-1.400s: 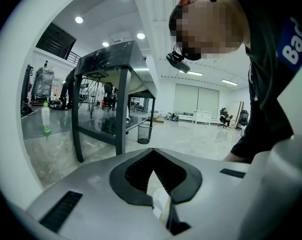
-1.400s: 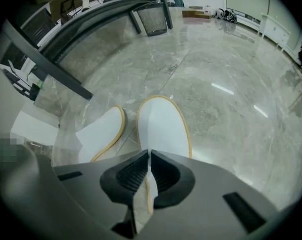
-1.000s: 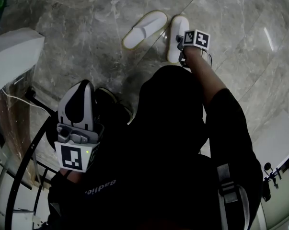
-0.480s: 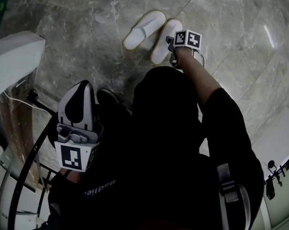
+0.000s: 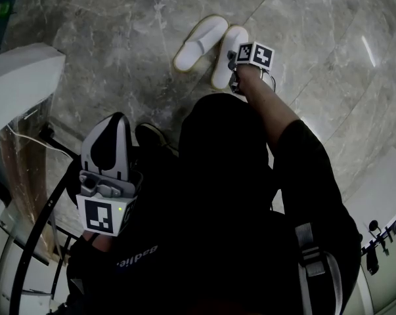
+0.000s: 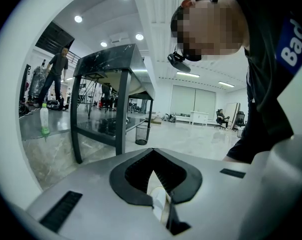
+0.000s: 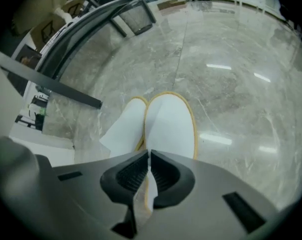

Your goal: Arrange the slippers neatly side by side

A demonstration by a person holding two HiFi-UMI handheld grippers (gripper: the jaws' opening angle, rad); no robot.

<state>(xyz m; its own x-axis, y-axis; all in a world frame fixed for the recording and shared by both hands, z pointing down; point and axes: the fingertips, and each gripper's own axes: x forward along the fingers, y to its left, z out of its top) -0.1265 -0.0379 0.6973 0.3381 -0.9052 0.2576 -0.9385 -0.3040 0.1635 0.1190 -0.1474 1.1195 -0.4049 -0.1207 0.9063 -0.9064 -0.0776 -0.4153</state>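
Currently: right tongs (image 7: 148, 159) clamped on held slipper's (image 7: 171, 124) near edge, beside second slipper (image 7: 126, 126) on floor (image 7: 231, 74); left tongs (image 6: 153, 176) together, idle. I'd level both near ends before release.

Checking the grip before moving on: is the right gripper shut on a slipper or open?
Shut on the slipper: the right gripper has jaws nearly together, pinching its white edge.

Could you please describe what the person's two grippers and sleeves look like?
Both the left gripper and the right gripper have smooth grey shells with black ribbed jaws. Each carries a white cube printed with black square markers. The person wears a black short-sleeved top with white lettering.
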